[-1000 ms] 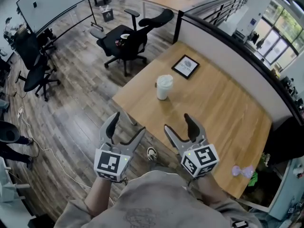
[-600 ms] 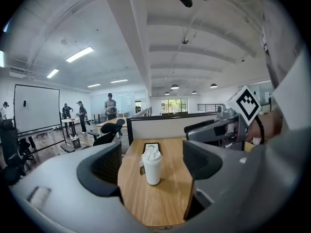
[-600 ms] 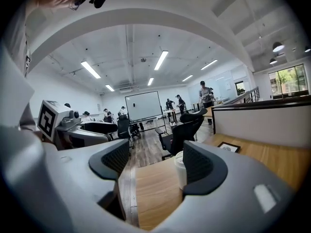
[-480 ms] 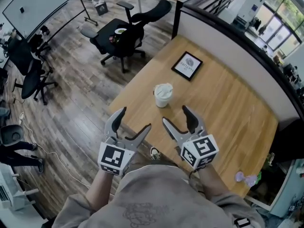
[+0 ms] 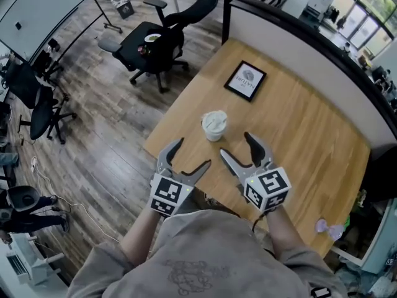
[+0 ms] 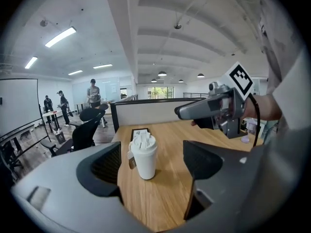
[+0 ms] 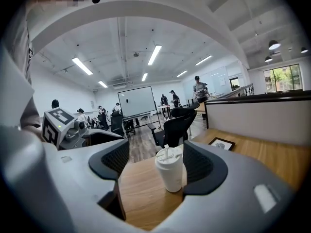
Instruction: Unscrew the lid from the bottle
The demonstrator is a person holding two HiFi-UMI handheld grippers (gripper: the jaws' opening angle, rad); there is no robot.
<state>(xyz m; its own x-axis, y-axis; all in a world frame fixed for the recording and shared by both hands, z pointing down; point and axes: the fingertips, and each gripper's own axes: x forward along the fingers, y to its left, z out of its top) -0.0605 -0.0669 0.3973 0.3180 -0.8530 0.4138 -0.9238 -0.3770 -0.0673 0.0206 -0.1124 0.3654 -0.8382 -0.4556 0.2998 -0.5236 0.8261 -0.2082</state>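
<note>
A white lidded cup-like bottle with a small tag on its side stands upright near the left edge of the wooden table. My left gripper hovers open just short of it at the table's near corner. My right gripper is open too, close to the bottle's near right. Neither touches it. In the left gripper view the bottle shows between the open jaws, some way ahead. In the right gripper view the bottle stands ahead, in front of the right jaw pad.
A black-framed picture lies on the table beyond the bottle. A dark partition borders the table's far side. A black office chair stands on the wood floor to the left. A small purple object sits at the table's near right.
Both grippers have moved forward and closer to the bottle, the left one also shifting right. Their jaws stay equally wide. The bottle has not moved.
</note>
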